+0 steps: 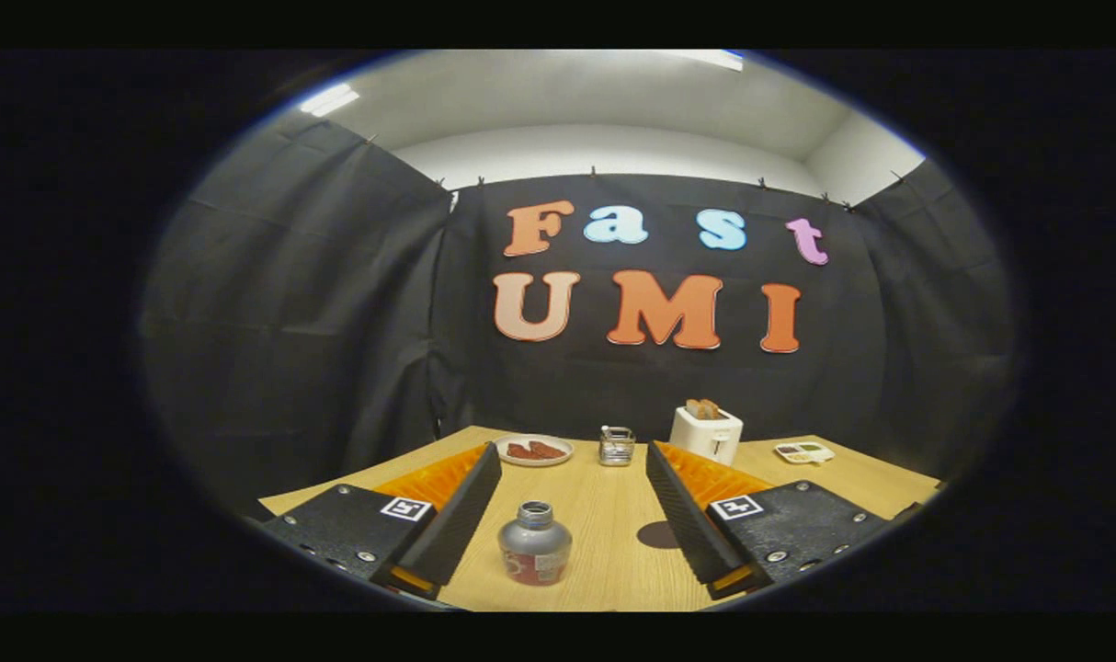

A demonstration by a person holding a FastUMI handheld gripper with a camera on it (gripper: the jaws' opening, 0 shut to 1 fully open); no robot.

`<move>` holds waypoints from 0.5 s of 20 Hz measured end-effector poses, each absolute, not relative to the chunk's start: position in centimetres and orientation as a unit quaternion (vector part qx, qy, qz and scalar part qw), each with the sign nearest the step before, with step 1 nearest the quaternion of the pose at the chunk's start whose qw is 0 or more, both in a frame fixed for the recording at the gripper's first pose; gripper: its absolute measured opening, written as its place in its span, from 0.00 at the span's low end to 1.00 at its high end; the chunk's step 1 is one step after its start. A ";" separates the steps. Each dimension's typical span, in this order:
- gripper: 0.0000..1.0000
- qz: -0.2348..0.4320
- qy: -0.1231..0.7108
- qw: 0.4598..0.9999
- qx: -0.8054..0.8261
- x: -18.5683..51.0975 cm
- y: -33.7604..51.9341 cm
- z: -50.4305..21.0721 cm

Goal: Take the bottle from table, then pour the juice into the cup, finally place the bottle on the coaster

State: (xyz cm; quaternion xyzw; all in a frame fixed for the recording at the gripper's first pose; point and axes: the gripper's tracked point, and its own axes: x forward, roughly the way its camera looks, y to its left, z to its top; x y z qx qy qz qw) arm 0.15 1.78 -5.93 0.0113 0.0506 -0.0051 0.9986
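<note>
From the gripper view, our gripper (572, 515) has its fingers spread wide apart, gripping nothing. The bottle (534, 544) stands upright between them, toward seven o'clock, ready for grasping; the coaster (659, 534) lies at four o'clock.

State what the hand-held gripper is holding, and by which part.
Nothing. The hand-held gripper is open; the bottle stands between its fingers, untouched.

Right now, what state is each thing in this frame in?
gripper: fingers open, holding nothing
bottle: upright on the table between the fingers, uncapped, untouched
coaster: bare, beside the right finger
cup: upright beyond the fingers, contents unclear
toaster: bread sticking up from its slots
plate: holds reddish food
</note>
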 end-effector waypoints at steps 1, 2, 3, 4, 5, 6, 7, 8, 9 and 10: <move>0.94 -0.004 0.053 0.998 0.023 0.1 2.3 -6.8; 0.94 0.000 0.056 0.998 0.028 0.0 2.7 -7.5; 0.94 -0.003 0.059 0.998 0.029 -0.2 2.6 -8.0; 0.94 -0.010 0.060 0.998 0.028 -0.4 2.4 -8.7; 0.94 -0.013 0.060 0.998 0.028 -0.4 2.4 -9.3; 0.95 -0.012 0.062 0.998 0.028 -0.5 2.7 -10.0; 0.94 -0.012 0.064 0.997 0.028 -0.5 2.9 -10.8; 0.94 -0.013 0.069 0.997 0.026 -0.5 2.9 -11.7; 0.94 -0.016 0.074 0.997 0.022 -0.5 2.8 -12.5; 0.95 -0.016 0.079 0.997 0.016 -0.5 2.9 -13.3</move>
